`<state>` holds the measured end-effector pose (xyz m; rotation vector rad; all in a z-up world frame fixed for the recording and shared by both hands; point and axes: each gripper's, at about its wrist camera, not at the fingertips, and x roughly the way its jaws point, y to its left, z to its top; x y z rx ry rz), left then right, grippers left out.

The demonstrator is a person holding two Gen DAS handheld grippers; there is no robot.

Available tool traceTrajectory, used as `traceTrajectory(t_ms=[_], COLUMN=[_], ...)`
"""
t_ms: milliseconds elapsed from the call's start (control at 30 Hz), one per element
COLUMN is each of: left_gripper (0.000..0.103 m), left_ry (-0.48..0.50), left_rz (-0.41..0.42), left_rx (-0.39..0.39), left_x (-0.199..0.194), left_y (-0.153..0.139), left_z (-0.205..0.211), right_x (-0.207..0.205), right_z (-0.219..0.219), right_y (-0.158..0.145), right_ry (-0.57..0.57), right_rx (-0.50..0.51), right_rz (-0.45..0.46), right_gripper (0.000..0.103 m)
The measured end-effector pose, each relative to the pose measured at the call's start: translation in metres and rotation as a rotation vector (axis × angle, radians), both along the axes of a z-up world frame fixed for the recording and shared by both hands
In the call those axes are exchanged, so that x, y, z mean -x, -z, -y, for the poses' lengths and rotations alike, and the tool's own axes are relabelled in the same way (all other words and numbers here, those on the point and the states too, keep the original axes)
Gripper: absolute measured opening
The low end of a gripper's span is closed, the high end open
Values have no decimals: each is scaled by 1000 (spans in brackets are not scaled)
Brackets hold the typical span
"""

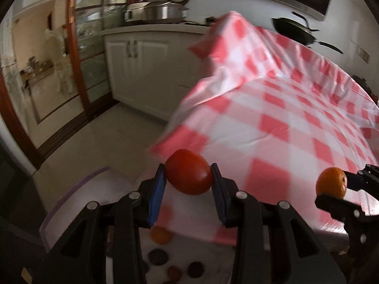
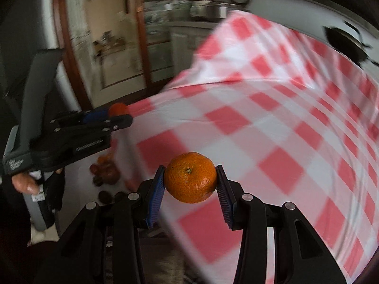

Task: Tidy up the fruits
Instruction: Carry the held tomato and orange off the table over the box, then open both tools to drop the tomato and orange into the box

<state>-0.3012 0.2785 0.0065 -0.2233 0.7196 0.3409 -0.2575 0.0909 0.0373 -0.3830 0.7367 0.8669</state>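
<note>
My left gripper (image 1: 188,177) is shut on a red tomato (image 1: 188,174), held between its blue pads at the near left corner of the table. My right gripper (image 2: 190,177) is shut on an orange tangerine (image 2: 190,177), stem end facing the camera. The left wrist view catches that tangerine (image 1: 331,183) off to the right, in the right gripper (image 1: 336,187). In the right wrist view the left gripper (image 2: 118,113) shows at the left with the tomato (image 2: 118,109) at its tip, a hand (image 2: 24,184) on its handle. Both fruits hang above the red-and-white checked tablecloth (image 1: 272,123).
Below the table edge lies a white surface (image 1: 78,196) with more fruit: an orange one (image 1: 161,235) and several dark round ones (image 1: 157,256). White cabinets (image 1: 142,71), a steel pot (image 1: 163,11) and a black wok (image 1: 296,32) stand behind. A glass door (image 1: 87,47) is at the left.
</note>
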Motion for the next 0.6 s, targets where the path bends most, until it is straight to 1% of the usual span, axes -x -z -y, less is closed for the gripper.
traceTrajectory(t_ms=[200, 300, 333, 400, 433, 533, 600], left_gripper=[38, 38, 38, 38, 38, 38, 38], left_ry=[-99, -161, -187, -226, -247, -298, -318], left_rz=[-50, -111, -139, -191, -221, -299, -336], left_rx=[13, 7, 6, 15, 28, 64, 82], left_x=[36, 54, 59, 67, 70, 74, 75], left_y=[21, 41, 50, 67, 77, 101, 113], left_z=[-34, -52, -58, -69, -75, -89, -95], right_x=[37, 58, 64, 70, 73, 77, 74], right_z=[-52, -75, -85, -98, -106, -125, -133], right_y=[14, 24, 32, 45, 58, 95, 111], right_ry=[-167, -272, -318, -364, -385, -409, -404], right_rx=[80, 109, 116, 142, 172, 274, 315], right_rz=[14, 9, -18, -57, -80, -122, -151], right_gripper=[42, 42, 42, 42, 42, 42, 42])
